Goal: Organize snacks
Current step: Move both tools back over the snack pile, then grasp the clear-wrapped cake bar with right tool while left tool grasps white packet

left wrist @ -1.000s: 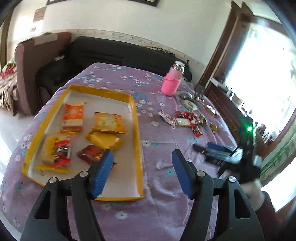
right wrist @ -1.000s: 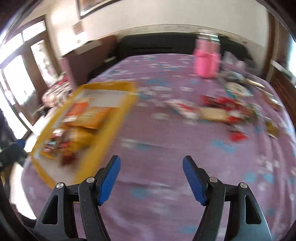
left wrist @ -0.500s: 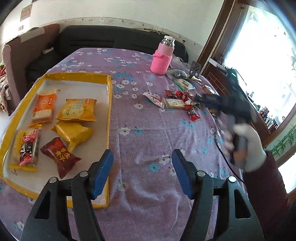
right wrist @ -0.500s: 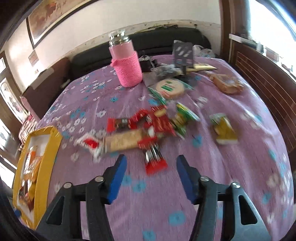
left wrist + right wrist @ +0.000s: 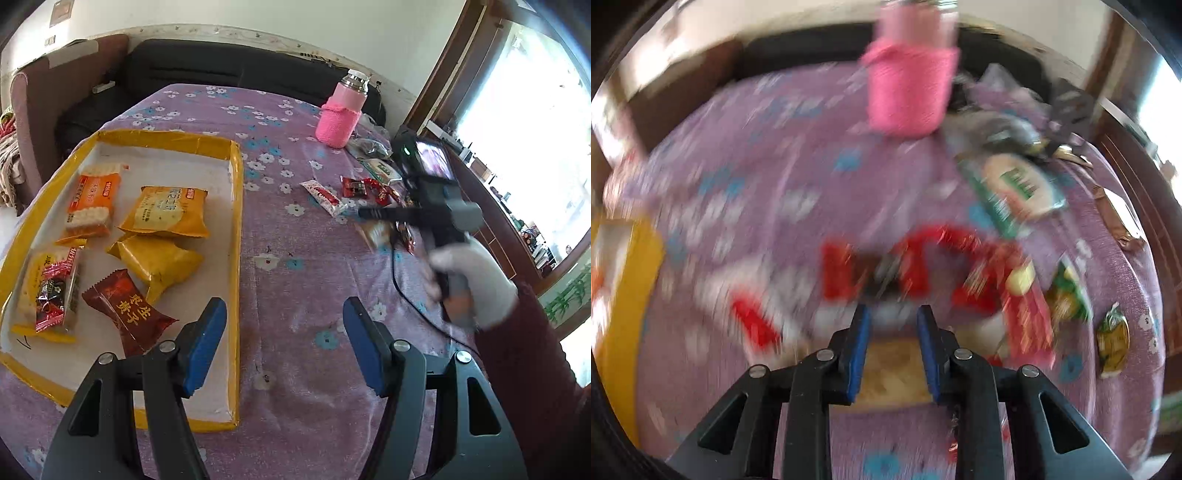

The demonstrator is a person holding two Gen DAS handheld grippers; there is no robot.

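Right gripper (image 5: 893,325), jaws narrowed from wide, now low over tan packet (image 5: 892,373) in loose pile, nothing gripped; left gripper (image 5: 284,343) open beside tray (image 5: 236,221); pickup imminent.

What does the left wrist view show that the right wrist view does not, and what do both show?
Only the left wrist view shows the five snacks lying in the tray, the left gripper with jaws wide apart, and the gloved hand holding the right tool. Only the right wrist view, which is blurred, shows the right gripper with jaws narrowed over the loose snacks, and a yellow-green packet near the table edge. Both show the pink bottle, the purple cloth and the tray's yellow rim.
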